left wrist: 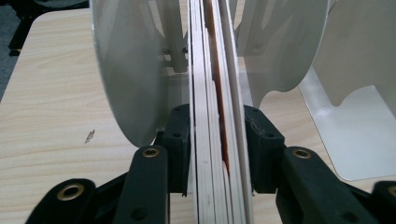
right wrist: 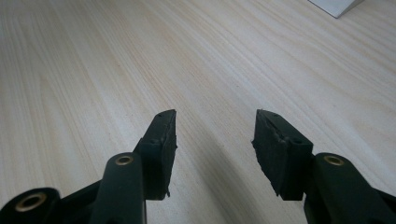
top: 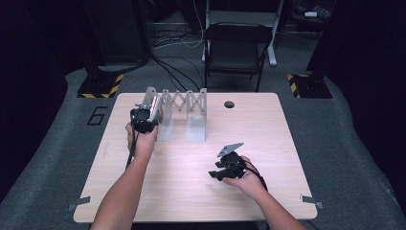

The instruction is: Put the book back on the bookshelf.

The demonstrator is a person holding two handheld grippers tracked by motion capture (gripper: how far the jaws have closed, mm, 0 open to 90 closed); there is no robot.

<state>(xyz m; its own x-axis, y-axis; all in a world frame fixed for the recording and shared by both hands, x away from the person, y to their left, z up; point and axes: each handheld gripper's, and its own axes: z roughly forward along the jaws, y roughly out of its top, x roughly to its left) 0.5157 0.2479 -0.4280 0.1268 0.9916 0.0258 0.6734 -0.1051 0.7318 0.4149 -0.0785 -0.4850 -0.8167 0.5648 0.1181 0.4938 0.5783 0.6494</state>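
A white accordion-style rack [top: 184,103] with upright dividers stands at the back left of the table [top: 191,191]. My left gripper [top: 145,117] is shut on a thin book [top: 154,106] and holds it on edge at the rack's leftmost slot. In the left gripper view the book [left wrist: 215,70] runs edge-on between both jaws of the left gripper [left wrist: 217,126], showing pale pages and an orange-brown strip, with a white divider [left wrist: 126,70] on each side. My right gripper [top: 215,173] hovers low over the front right of the table, and the right gripper [right wrist: 215,126] stands open with nothing between its fingers.
The rack's flat white foot plates [top: 195,130] reach forward onto the table; a corner of one foot plate [right wrist: 334,5] appears in the right gripper view. A round cable hole [top: 229,104] sits near the back edge. A black folding chair [top: 237,45] stands behind the table.
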